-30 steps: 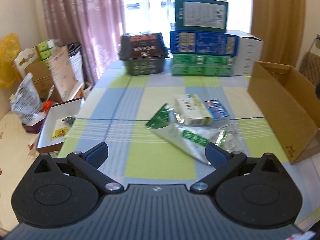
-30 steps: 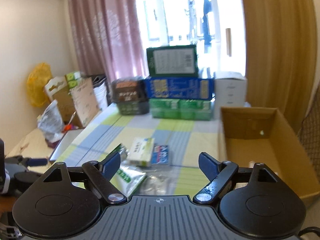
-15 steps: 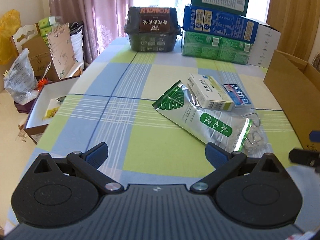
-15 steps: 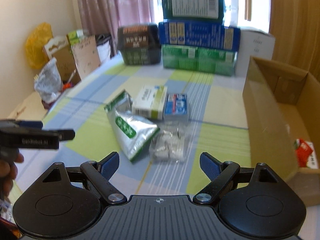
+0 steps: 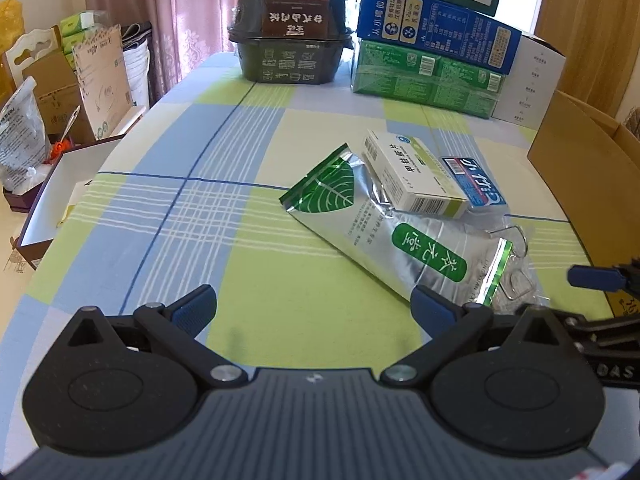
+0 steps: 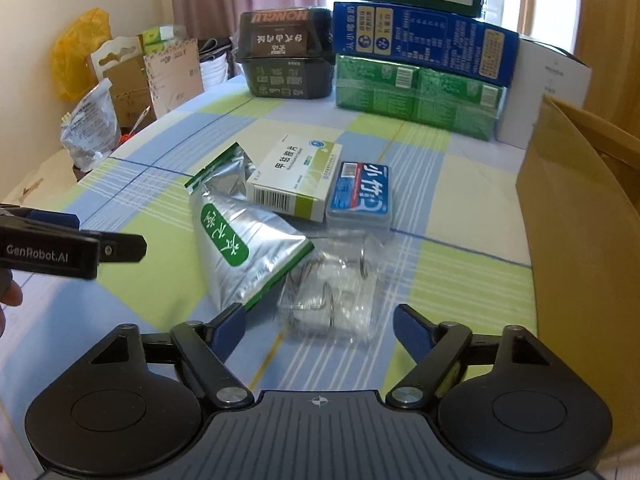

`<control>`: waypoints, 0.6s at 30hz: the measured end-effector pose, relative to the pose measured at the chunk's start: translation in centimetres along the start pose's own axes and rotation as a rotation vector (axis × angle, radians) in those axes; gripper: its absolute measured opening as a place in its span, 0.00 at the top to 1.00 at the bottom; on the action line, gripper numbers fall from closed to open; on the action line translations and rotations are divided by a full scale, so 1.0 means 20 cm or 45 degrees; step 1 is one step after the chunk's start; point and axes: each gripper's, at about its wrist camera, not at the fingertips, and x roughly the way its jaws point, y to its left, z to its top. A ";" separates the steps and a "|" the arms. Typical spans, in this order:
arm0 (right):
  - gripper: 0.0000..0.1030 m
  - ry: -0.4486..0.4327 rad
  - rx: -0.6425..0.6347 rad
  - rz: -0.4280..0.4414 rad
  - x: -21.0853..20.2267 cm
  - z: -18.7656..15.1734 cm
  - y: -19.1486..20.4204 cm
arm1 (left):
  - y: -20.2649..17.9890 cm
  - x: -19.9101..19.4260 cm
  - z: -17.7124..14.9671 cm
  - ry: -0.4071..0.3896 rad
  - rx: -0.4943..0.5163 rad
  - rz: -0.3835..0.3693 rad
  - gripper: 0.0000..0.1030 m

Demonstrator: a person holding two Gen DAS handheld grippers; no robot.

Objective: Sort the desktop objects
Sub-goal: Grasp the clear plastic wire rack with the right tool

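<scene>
A silver and green tea pouch point(image 5: 392, 236) point(image 6: 240, 248) lies mid-table. A white medicine box point(image 5: 412, 176) point(image 6: 296, 180) rests on its far end. A blue flat pack point(image 5: 476, 186) point(image 6: 360, 196) lies beside the box. A clear bag of metal hooks point(image 6: 336, 296) point(image 5: 516, 276) lies nearest. My left gripper point(image 5: 314, 308) is open and empty, low over the cloth left of the pouch. My right gripper point(image 6: 320, 326) is open and empty, just short of the hook bag.
An open cardboard box point(image 5: 584, 176) point(image 6: 580, 208) stands at the right. Stacked green and blue cartons point(image 5: 432, 48) and a black noodle tub point(image 5: 290, 48) stand at the back. A white tray point(image 5: 60, 196) and bags sit off the table's left edge.
Both grippers have dropped lower and moved forward toward the pile. Each gripper now shows at the edge of the other's view. Both stay open.
</scene>
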 end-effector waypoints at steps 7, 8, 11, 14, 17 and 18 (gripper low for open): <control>0.44 0.054 -0.046 -0.021 0.09 0.01 0.02 | -0.03 0.02 0.00 0.009 0.014 -0.010 0.02; 0.46 0.065 -0.039 -0.020 0.11 0.01 0.01 | -0.04 0.03 0.00 0.011 0.013 -0.006 0.02; 0.49 0.076 -0.038 -0.005 0.13 0.02 0.01 | -0.03 0.03 0.01 0.016 -0.005 -0.012 0.02; 0.54 0.090 -0.054 0.000 0.16 0.02 0.02 | -0.04 0.03 0.01 0.016 -0.022 -0.029 0.02; 0.59 0.092 -0.048 0.005 0.16 0.02 0.01 | -0.05 0.03 0.02 0.016 -0.017 -0.024 0.02; 0.61 0.090 -0.049 0.004 0.16 0.03 0.01 | -0.05 0.04 0.02 0.018 -0.018 -0.023 0.02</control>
